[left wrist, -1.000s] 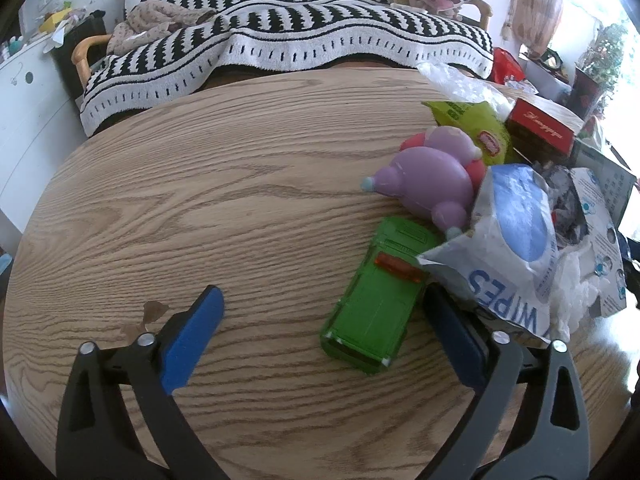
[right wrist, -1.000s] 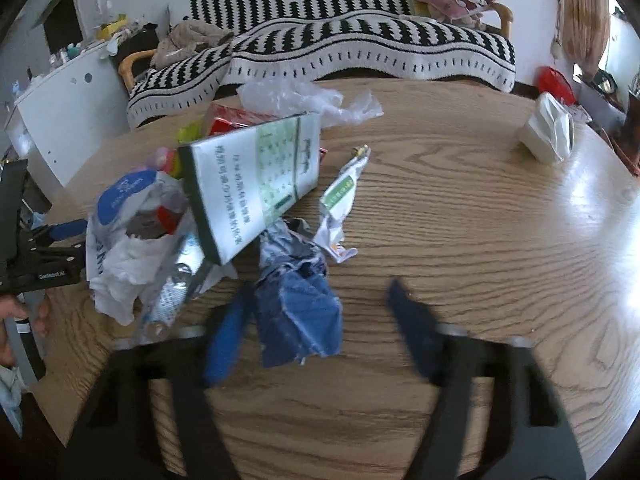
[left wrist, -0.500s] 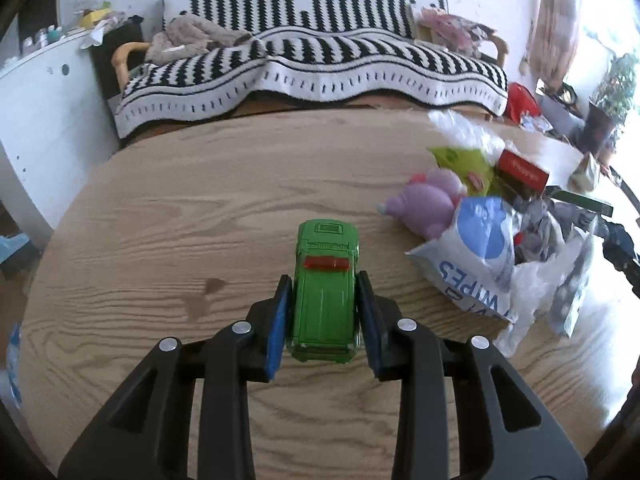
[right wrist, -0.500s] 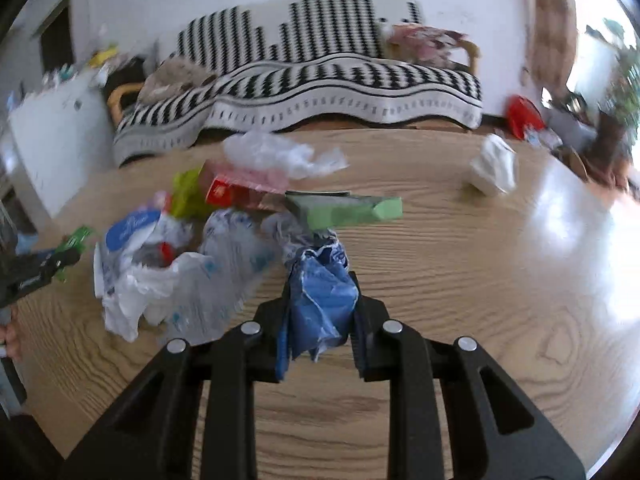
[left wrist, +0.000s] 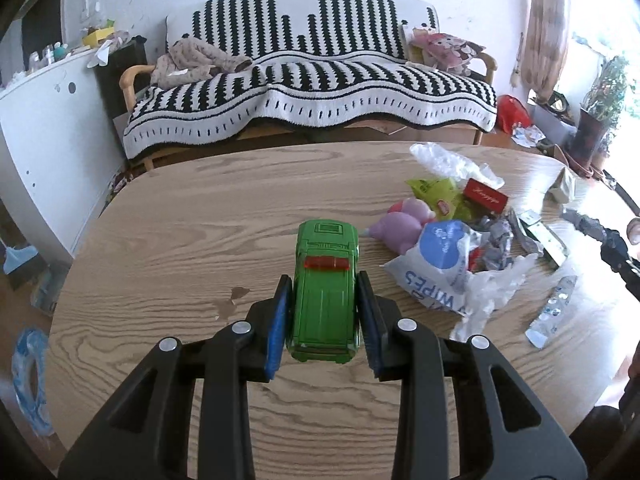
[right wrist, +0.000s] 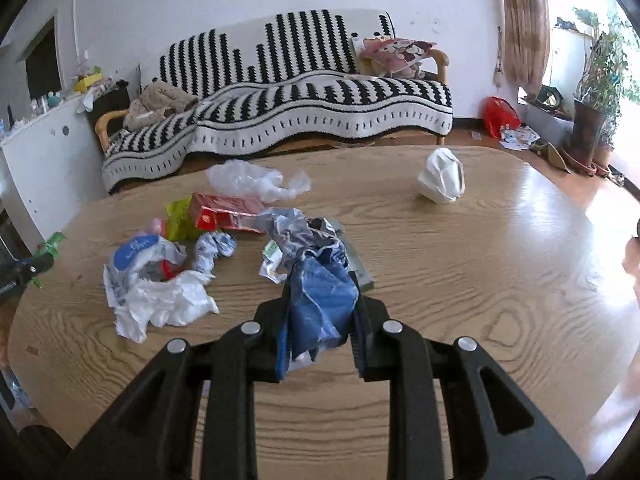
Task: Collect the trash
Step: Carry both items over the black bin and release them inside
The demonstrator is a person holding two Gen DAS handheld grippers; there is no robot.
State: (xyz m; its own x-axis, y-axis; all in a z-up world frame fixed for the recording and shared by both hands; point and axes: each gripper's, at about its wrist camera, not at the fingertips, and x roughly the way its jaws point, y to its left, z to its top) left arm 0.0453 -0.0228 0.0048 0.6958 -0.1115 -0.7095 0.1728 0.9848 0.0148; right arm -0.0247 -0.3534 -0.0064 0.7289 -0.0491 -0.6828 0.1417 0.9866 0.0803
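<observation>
The left gripper (left wrist: 323, 312) is clamped on a green toy car (left wrist: 325, 295), its blue pads pressed to both flanks; the car's underside is hidden, and it looks lifted clear of the wooden table (left wrist: 168, 240). The right gripper (right wrist: 320, 312) is pinched on a crumpled blue wrapper (right wrist: 320, 300), whose lower tail hangs out of sight between the fingers.

From the left gripper, the trash heap sits at about two o'clock: a wipes packet (left wrist: 436, 268) half covering a purple toy (left wrist: 400, 224), with a red box (left wrist: 486, 197) and clear plastic (left wrist: 452, 160) behind. What lies under the crushed foil there is hard to make out. At three o'clock the other gripper is cut off by the frame edge.

From the right gripper, a white wad (right wrist: 442, 176) sits alone at one o'clock near the table's far edge. The table is bare from two to five o'clock, glare washing out its grain. At twelve o'clock, past the far rim, stands a striped sofa (right wrist: 320, 92).
</observation>
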